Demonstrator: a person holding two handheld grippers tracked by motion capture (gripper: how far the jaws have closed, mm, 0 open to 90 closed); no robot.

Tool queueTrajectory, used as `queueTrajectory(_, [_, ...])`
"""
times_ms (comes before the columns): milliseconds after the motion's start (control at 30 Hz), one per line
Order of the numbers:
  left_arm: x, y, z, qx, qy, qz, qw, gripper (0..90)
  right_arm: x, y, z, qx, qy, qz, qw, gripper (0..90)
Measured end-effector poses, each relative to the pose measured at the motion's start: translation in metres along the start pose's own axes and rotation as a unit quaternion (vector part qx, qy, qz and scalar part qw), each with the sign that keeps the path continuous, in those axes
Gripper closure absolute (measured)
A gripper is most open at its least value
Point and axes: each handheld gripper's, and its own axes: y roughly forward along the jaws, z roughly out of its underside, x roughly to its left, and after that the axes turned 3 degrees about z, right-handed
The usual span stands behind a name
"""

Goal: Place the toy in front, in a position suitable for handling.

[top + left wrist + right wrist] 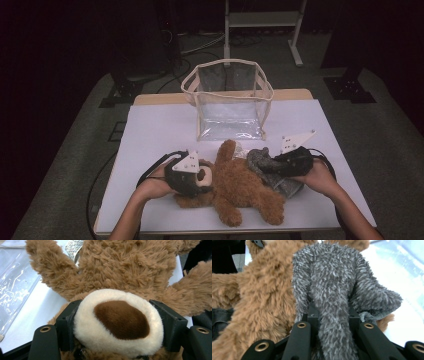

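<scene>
So we've got the teddy bear (240,187) lying on the white table (155,140), just in front of the clear bag (227,100). Our left gripper (117,322) has its jaws clamped around the bear's muzzle (120,320). Our right gripper (332,322) is pinched tight on the grey fuzzy cloth (334,290) draped against the bear.

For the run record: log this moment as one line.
left gripper: jaws around teddy bear muzzle | right gripper: jaws shut on grey fuzzy cloth | clear bag: upright behind, open | table: white
</scene>
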Motion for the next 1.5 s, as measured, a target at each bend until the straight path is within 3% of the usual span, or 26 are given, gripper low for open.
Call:
queueTrajectory(100, [-0.001, 0.0, 0.0, 0.0, 0.001, -0.001, 1.0, 29.6, -0.003, 0.0, 0.012, -0.004, 0.018, -0.002, 0.9998, 72.2])
queueTrajectory(267, [-0.002, 0.001, -0.002, 0.003, 0.006, -0.002, 1.0, 29.7, -0.008, -0.011, 0.034, 0.012, 0.04, 0.015, 0.999, 72.2])
queueTrajectory(367, [-0.001, 0.002, -0.004, 0.006, 0.005, -0.003, 1.0, 29.6, -0.007, -0.023, 0.025, 0.001, 0.031, 0.025, 0.9992, 72.2])
queueTrajectory(467, [-0.002, 0.002, -0.006, 0.014, 0.014, -0.003, 0.9998, 29.7, -0.009, -0.023, 0.004, -0.005, 0.012, 0.03, 0.9995, 72.2])
queueTrajectory(667, [-0.007, 0.001, -0.006, 0.021, 0.029, -0.006, 0.9993, 30.2, -0.022, 0.01, -0.029, 0.012, -0.004, 0.009, 0.9999, 72.3])
queueTrajectory(800, [-0.008, -0.001, -0.005, 0.019, 0.031, -0.006, 0.9993, 30.5, -0.036, 0.024, -0.025, 0.02, 0.017, -0.001, 0.9997, 72.4])
queueTrajectory(967, [-0.008, 0.0, -0.006, 0.015, 0.034, -0.009, 0.9993, 30.5, -0.045, 0.013, -0.002, 0.022, 0.047, 0.018, 0.9985, 72.3])
queueTrajectory(1100, [-0.008, 0.006, -0.011, 0.005, 0.027, -0.014, 0.9995, 31.5, -0.034, 0.0, -0.004, 0.019, 0.03, 0.024, 0.9991, 72.3])
queueTrajectory(1200, [-0.008, 0.011, -0.016, -0.003, 0.028, -0.013, 0.9995, 31.9, -0.022, -0.005, -0.018, 0.003, 0.008, 0.014, 0.9999, 72.3])
queueTrajectory(1400, [-0.009, 0.019, -0.024, -0.006, 0.031, -0.015, 0.9994, 32.0, 0.003, 0.011, -0.048, 0.011, -0.058, -0.001, 0.9983, 72.3])
queueTrajectory(1500, [-0.008, 0.017, -0.02, -0.007, 0.024, -0.015, 0.9996, 32.0, 0.001, 0.015, -0.045, 0.013, -0.051, -0.006, 0.9986, 72.4])
